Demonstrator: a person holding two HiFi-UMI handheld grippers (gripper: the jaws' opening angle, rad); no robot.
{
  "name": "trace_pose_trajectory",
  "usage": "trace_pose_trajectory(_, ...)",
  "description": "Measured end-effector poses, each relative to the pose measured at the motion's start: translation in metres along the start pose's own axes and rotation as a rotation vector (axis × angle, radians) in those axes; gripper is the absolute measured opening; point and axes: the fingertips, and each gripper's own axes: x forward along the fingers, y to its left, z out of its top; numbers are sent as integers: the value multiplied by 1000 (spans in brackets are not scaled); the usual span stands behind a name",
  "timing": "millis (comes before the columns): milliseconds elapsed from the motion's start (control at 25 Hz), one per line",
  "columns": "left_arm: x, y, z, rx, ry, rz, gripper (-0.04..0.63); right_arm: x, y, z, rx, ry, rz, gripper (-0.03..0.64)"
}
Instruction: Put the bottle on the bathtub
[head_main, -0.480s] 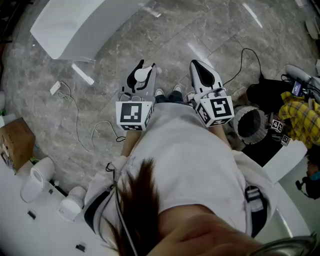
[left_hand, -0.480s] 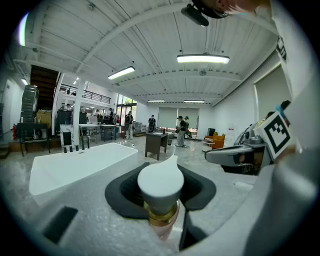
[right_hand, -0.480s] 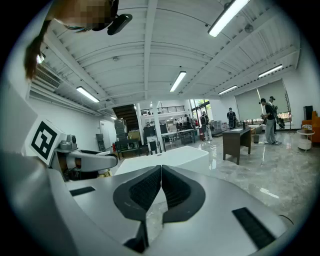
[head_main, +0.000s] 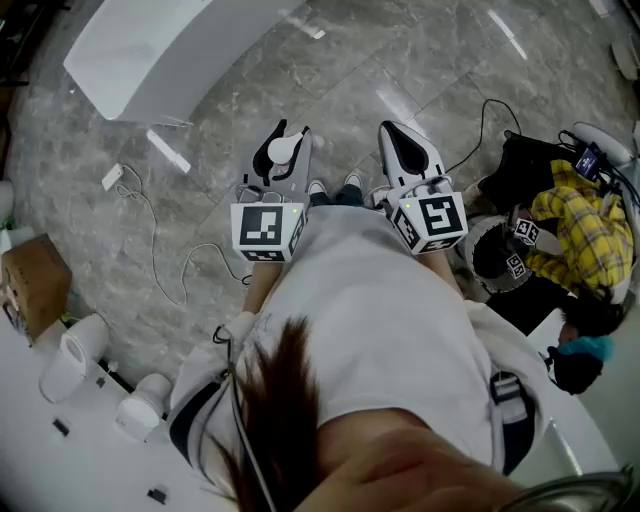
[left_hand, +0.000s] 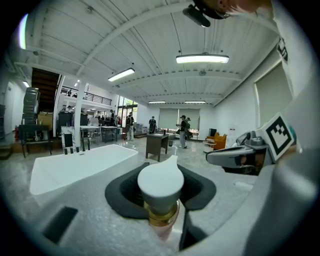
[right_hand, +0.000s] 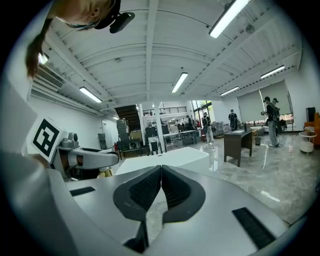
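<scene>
Your left gripper (head_main: 288, 138) carries the bottle (left_hand: 160, 186); your right gripper (right_hand: 160, 172) is empty.
Your left jaws clamp the bottle at its neck, and its white cap and gold collar stand up between the black pads. Your right jaws are pressed together with nothing between them. You hold both grippers side by side over the grey marble floor (head_main: 200, 210). The white bathtub (head_main: 150, 50) stands well ahead to your left, apart from the bottle.
</scene>
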Motion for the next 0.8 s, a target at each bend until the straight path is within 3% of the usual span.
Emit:
trace_pose_trajectory(320,2,-22,-2,-8,-18,35,138,-18,-14,-1,-10,-37,48,14)
trace_pose_trajectory(800,18,-20,-10,-46,-10,42,140,-14,-36,-17,30,10,18,14)
